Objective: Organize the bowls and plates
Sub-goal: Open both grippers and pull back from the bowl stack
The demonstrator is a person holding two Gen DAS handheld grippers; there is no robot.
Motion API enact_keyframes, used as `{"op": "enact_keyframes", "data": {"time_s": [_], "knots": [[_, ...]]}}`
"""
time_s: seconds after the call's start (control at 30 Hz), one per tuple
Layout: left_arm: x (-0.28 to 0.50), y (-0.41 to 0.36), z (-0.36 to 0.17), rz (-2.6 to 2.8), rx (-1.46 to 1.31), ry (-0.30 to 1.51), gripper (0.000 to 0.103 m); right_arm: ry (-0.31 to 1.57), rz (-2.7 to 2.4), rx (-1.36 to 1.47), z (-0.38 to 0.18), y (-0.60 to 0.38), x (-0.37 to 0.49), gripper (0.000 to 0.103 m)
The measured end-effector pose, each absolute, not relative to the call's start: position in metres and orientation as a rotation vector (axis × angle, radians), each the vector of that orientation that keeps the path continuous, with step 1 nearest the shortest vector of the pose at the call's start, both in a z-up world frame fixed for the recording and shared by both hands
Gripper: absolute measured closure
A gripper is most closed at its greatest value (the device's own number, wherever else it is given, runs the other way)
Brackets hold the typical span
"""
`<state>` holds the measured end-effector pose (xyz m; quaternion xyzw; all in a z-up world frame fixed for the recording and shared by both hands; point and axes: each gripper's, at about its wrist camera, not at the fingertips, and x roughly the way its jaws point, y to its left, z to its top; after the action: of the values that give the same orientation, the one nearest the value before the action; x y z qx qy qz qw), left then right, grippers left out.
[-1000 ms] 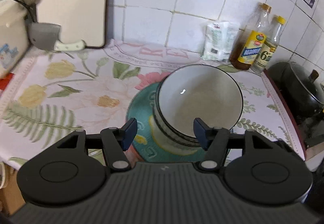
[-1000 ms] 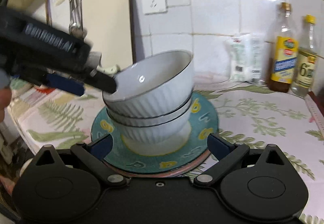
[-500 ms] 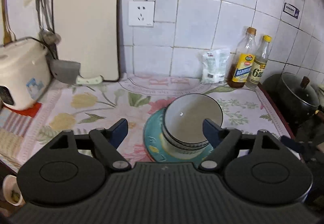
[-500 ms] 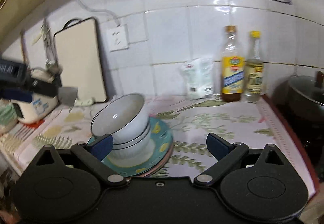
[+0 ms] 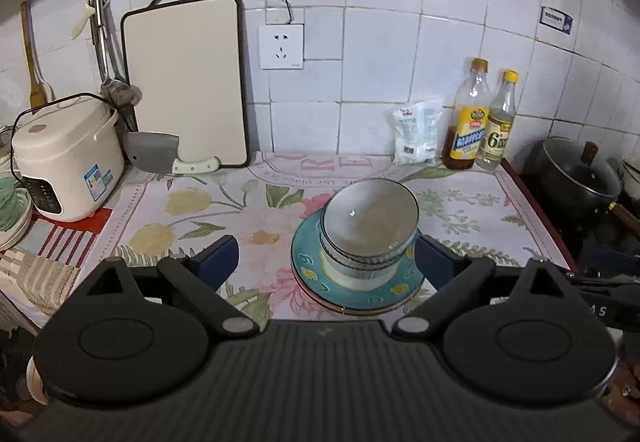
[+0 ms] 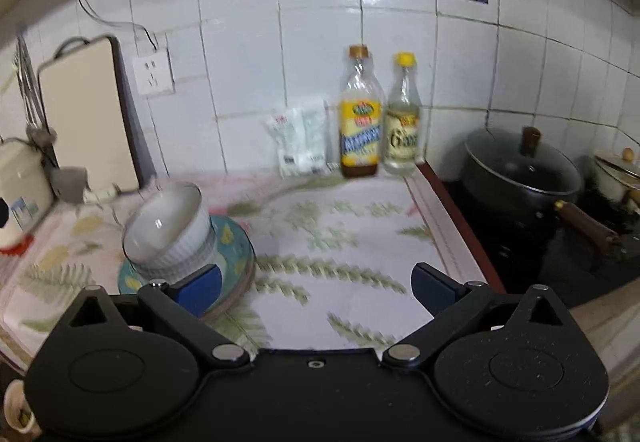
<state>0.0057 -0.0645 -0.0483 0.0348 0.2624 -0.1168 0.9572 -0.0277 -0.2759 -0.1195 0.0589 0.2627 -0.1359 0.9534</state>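
The left hand-held gripper [image 5: 326,258] is wide open and holds nothing, and the stack of bowls [image 5: 370,230] sits just past its tips, a bit toward its right finger, on a blue plate [image 5: 308,266] on the desk [image 5: 192,210]. The right hand-held gripper [image 6: 316,284] is wide open and empty too, and the bowls [image 6: 168,230] and plate [image 6: 234,242] are by its left finger. Far ahead of the left hand-held gripper, two bottles [image 5: 480,122] stand by the wall.
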Motion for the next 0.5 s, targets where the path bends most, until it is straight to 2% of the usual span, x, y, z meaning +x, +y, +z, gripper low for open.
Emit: {"op": "enact_keyframes", "data": {"time_s": [0.37,0.5], "knots": [[-0.013,-0.074,-0.069,-0.199,0.146,0.504,0.007,0.467,-0.278,0.121,-0.109,-0.266,-0.058,0.001],[-0.013,-0.072,-0.079,-0.208,0.145,0.554,0.007,0.478,-0.278,0.091,-0.109,-0.256,-0.06,0.001]]}}
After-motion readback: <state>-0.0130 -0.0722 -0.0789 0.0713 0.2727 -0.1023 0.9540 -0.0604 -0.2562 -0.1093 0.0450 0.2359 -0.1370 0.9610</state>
